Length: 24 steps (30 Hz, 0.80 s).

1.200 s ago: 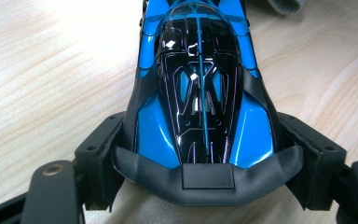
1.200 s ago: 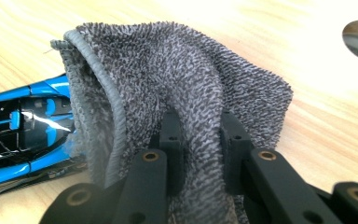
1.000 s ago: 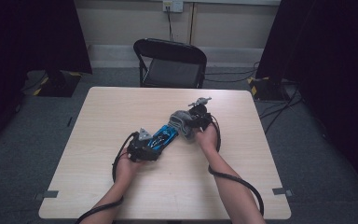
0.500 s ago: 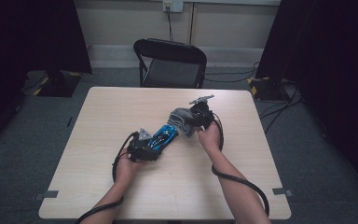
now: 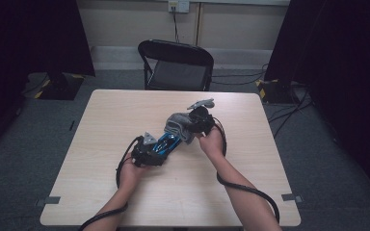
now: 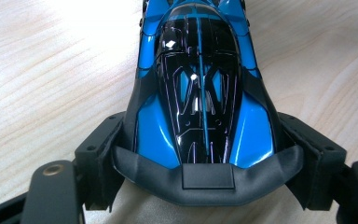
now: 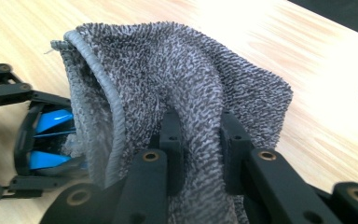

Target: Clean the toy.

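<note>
Gripping an unmarked blue toy car point(image 6: 200, 93), left claw point(image 6: 205, 154); right claw point(image 7: 198, 140) pinches grey cloth point(image 7: 177, 84).

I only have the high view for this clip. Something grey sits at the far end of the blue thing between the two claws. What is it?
Observer: A grey knitted cloth, looped terry weave, with a stitched hem.
Operator: Is the right claw gripping it?
Observer: Yes, the right claw pinches a fold of it between its pads.
Operator: And the blue thing?
Observer: A blue toy race car with a black canopy.
Operator: How does the left claw hold it?
Observer: The left claw clamps the car's sides next to its grey end bumper.
</note>
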Each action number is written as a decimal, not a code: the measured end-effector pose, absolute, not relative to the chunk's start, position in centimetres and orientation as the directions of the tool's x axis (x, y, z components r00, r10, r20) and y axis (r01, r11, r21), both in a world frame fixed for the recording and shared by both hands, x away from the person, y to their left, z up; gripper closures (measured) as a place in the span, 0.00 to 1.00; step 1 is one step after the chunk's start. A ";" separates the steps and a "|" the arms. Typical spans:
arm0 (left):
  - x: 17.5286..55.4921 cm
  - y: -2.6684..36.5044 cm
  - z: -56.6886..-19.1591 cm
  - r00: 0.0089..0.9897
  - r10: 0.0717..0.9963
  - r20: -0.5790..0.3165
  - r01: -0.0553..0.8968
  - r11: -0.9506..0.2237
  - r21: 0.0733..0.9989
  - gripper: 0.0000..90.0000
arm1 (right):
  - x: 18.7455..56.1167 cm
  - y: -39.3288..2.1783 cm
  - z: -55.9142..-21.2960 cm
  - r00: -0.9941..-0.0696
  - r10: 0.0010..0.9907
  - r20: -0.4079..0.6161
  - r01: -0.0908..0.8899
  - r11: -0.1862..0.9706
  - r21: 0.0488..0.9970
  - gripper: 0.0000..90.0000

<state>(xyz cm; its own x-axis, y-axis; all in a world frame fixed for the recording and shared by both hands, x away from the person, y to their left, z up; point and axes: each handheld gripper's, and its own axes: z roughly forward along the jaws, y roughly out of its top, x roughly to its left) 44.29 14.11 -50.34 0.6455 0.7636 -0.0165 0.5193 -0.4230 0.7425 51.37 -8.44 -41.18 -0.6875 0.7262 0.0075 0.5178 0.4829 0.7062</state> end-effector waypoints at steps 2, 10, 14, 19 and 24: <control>44.3 14.1 -50.3 0.646 0.763 -0.016 0.519 -0.424 0.742 0.27 | 51.1 -8.0 -41.1 -0.697 0.717 0.007 0.510 0.489 0.707 0.84; 44.3 14.1 -50.3 0.646 0.763 -0.015 0.519 -0.424 0.742 0.27 | 49.9 -6.2 -41.4 -0.743 0.669 -0.008 0.472 0.532 0.703 0.84; 44.3 14.1 -50.3 0.646 0.763 -0.015 0.519 -0.424 0.742 0.27 | 49.3 -5.2 -42.0 -0.761 0.648 -0.021 0.458 0.560 0.691 0.84; 44.3 14.2 -50.3 0.649 0.761 -0.010 0.516 -0.429 0.742 0.27 | 48.6 -4.0 -42.7 -0.784 0.620 -0.032 0.438 0.589 0.679 0.84; 44.3 14.2 -50.3 0.649 0.761 -0.010 0.515 -0.429 0.742 0.27 | 47.8 -2.6 -43.2 -0.807 0.590 -0.033 0.422 0.614 0.667 0.84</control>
<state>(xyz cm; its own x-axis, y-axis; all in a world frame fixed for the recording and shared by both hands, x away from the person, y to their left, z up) 44.32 14.15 -50.32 0.6486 0.7610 -0.0101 0.5153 -0.4293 0.7417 47.75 -2.60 -43.23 -0.8066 0.5902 -0.0333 0.4218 0.6142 0.6670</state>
